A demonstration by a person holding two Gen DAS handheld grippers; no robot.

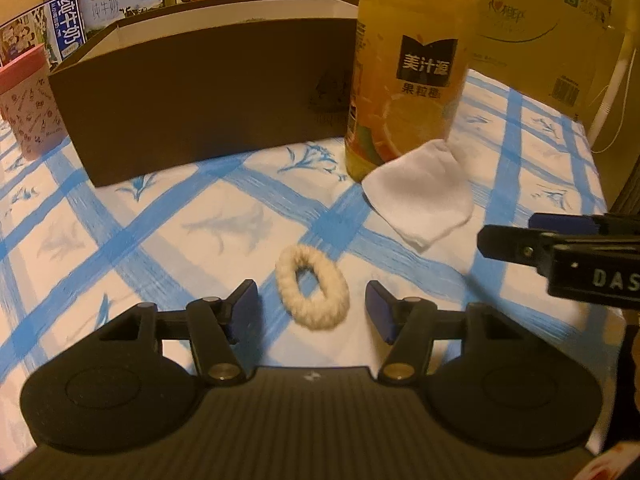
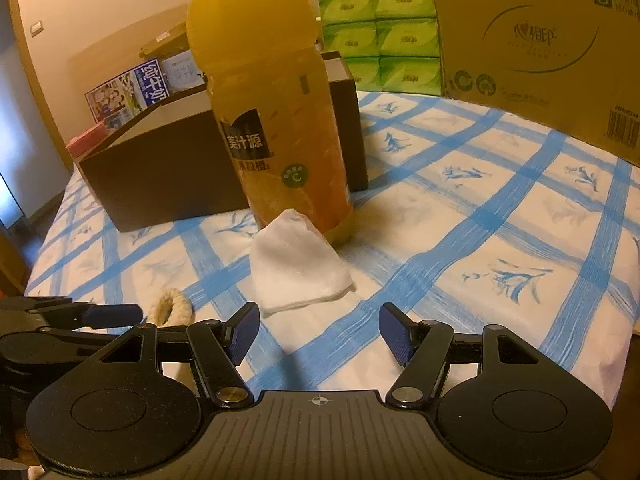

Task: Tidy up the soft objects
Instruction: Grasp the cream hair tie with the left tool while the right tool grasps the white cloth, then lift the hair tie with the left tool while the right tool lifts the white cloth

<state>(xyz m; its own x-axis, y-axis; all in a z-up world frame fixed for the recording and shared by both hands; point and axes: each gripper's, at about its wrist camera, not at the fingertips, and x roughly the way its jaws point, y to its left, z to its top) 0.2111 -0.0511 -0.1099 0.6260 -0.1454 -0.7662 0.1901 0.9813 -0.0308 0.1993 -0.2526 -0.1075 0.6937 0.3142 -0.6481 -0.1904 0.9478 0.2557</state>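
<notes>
A cream fuzzy hair tie (image 1: 312, 286) lies on the blue-checked cloth between the open fingers of my left gripper (image 1: 314, 304); it shows at the left of the right wrist view (image 2: 170, 306). A folded white cloth (image 1: 420, 196) leans against an orange juice bottle (image 1: 404, 64). In the right wrist view the cloth (image 2: 298, 268) lies just ahead of my open, empty right gripper (image 2: 320, 328), with the bottle (image 2: 272, 120) behind it. A dark brown open box (image 1: 200, 96) stands behind, also in the right wrist view (image 2: 168, 172).
A pink patterned cup (image 1: 28, 104) stands left of the box. A large cardboard carton (image 2: 540, 44) and green tissue packs (image 2: 380, 36) line the back right. Milk cartons (image 1: 68, 24) stand behind the box. The table edge drops off on the right.
</notes>
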